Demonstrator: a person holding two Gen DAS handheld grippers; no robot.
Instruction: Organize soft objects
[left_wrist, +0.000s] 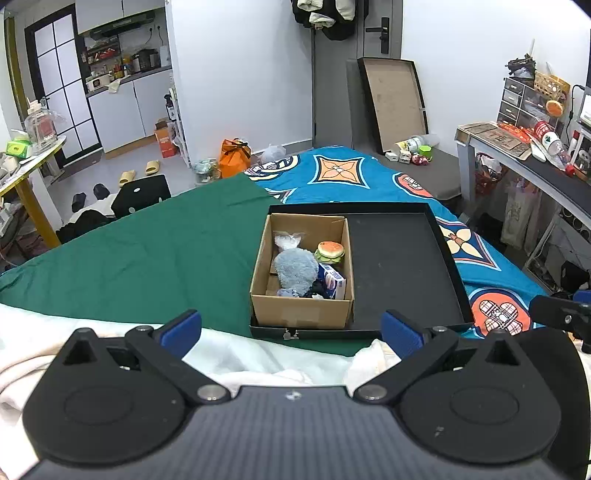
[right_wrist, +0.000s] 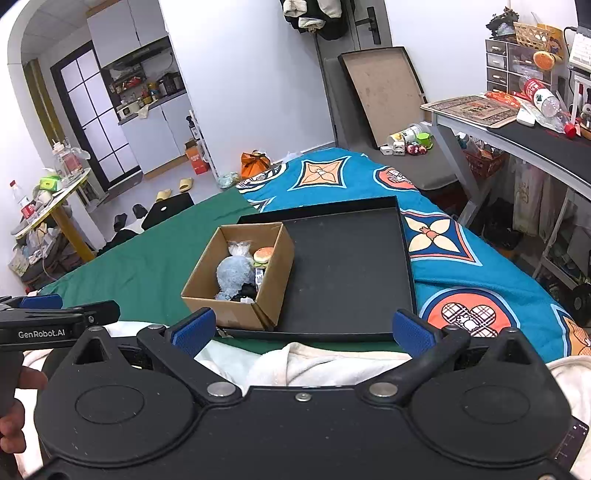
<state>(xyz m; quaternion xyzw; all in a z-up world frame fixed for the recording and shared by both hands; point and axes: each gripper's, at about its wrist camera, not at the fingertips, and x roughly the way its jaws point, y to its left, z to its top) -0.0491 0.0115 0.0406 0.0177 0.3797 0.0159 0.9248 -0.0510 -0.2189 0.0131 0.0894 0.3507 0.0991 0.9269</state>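
A cardboard box (left_wrist: 299, 310) (right_wrist: 221, 306) stands in the left part of a black tray (left_wrist: 402, 266) (right_wrist: 347, 273) on the bed. Inside lie a grey-blue plush (left_wrist: 295, 271) (right_wrist: 234, 275), a burger toy (left_wrist: 330, 251) (right_wrist: 263, 254), a clear plastic bag (left_wrist: 286, 240) (right_wrist: 239, 248) and a small blue-white carton (left_wrist: 334, 282). My left gripper (left_wrist: 291, 332) stands open short of the tray, over white fleece (left_wrist: 258, 362). My right gripper (right_wrist: 303, 330) is open too, nothing between its fingers, above the same white fleece (right_wrist: 314, 365).
A green cloth (left_wrist: 147, 251) (right_wrist: 147, 273) covers the bed's left side, a blue patterned quilt (left_wrist: 369, 177) (right_wrist: 461, 266) the right. A desk (left_wrist: 535, 166) (right_wrist: 517, 136) stands at right. Slippers, shoes and an orange bag (left_wrist: 234, 157) lie on the floor beyond.
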